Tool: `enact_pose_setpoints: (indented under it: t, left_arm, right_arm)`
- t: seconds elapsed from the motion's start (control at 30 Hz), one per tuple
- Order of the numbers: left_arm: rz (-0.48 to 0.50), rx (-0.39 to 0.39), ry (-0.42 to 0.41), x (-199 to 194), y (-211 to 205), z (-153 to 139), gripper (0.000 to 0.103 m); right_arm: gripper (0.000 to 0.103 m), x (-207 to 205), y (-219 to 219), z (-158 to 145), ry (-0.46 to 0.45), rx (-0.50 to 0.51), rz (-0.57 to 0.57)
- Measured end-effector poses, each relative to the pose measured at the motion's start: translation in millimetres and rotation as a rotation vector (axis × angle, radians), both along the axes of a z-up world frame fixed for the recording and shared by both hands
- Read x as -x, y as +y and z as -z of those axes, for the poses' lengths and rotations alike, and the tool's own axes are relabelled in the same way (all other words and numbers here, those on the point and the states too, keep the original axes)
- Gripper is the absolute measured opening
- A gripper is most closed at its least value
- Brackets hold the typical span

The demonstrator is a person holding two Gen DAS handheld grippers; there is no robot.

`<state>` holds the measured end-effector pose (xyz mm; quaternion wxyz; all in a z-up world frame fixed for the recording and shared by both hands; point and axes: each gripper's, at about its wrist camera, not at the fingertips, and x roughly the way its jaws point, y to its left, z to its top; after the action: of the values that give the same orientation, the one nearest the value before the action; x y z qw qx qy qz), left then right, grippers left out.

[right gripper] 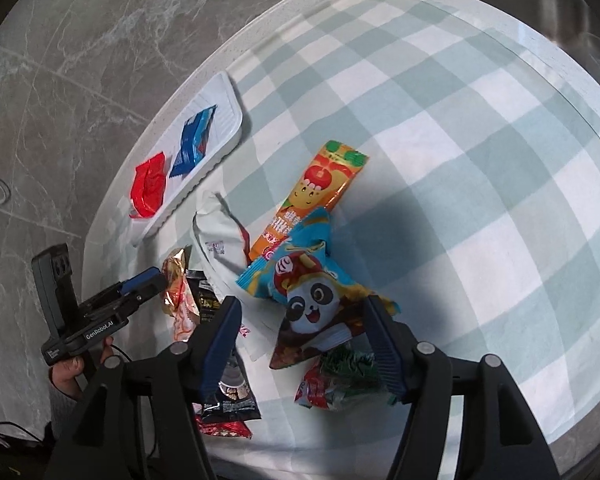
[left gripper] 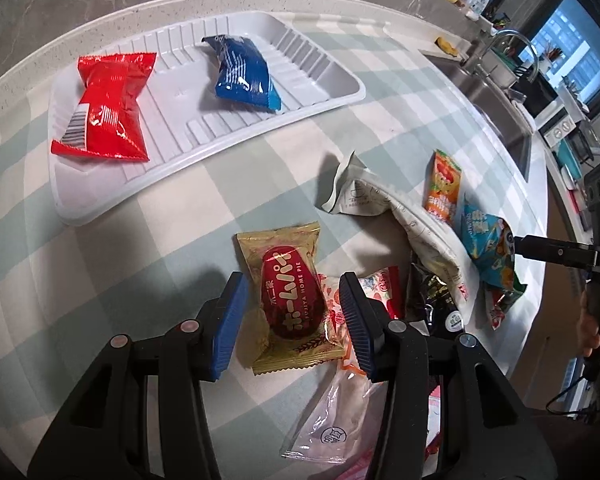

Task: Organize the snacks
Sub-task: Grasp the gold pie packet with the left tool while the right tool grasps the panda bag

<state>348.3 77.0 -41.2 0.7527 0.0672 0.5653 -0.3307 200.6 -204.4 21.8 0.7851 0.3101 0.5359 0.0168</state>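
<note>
A white ribbed tray [left gripper: 324,92] holds a red snack packet [left gripper: 108,108] and a blue packet [left gripper: 246,72]. My left gripper [left gripper: 292,304] is open, its fingers on either side of a gold packet with a red oval label [left gripper: 292,300] lying on the checked cloth. My right gripper [right gripper: 300,332] is open over a blue panda packet [right gripper: 312,284], fingers on either side of it. An orange packet [right gripper: 320,188] lies just beyond. The tray [right gripper: 228,92] with both packets also shows in the right wrist view, far left.
A pile of loose snacks lies between the grippers: a white packet [left gripper: 380,196], a clear bag [left gripper: 332,420], a black packet [right gripper: 230,396], a red-green one [right gripper: 340,380]. A sink [left gripper: 496,108] and cluttered counter are to the right. The left gripper [right gripper: 140,284] shows in the right view.
</note>
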Motion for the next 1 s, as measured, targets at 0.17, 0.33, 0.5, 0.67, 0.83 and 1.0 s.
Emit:
enact_pose_setpoints:
  t: [0.17, 0.33, 0.5, 0.67, 0.83, 1.0]
  left_arm:
    - [0.005, -0.024, 0.011, -3.2, -7.4, 7.4, 0.046]
    - [0.004, -0.041, 0.025, -7.2, -13.3, 15.4, 0.046]
    - [0.0, -0.035, 0.026, -9.4, -15.3, 18.3, 0.046]
    - [-0.002, -0.035, 0.024, -8.1, -13.7, 18.3, 0.046]
    - [0.001, -0.037, 0.021, -6.8, -14.2, 17.6, 0.046]
    - [0.004, -0.042, 0.013, -5.8, -13.7, 17.4, 0.046]
  right_arm:
    - [0.068, -14.2, 8.9, 5.4, 0.025, 0.061, -0.06]
    - [0.068, -20.3, 14.6, 13.6, 0.055, 0.116, -0.093]
    - [0.068, -24.6, 17.0, 14.9, 0.068, 0.174, -0.126]
    - [0.068, -25.8, 24.0, 0.8, 0.058, 0.285, -0.194]
    - [0.068, -33.0, 37.4, -13.3, 0.025, 0.393, -0.326]
    - [0.068, -42.9, 49.6, 1.3, 0.045, 0.431, -0.43]
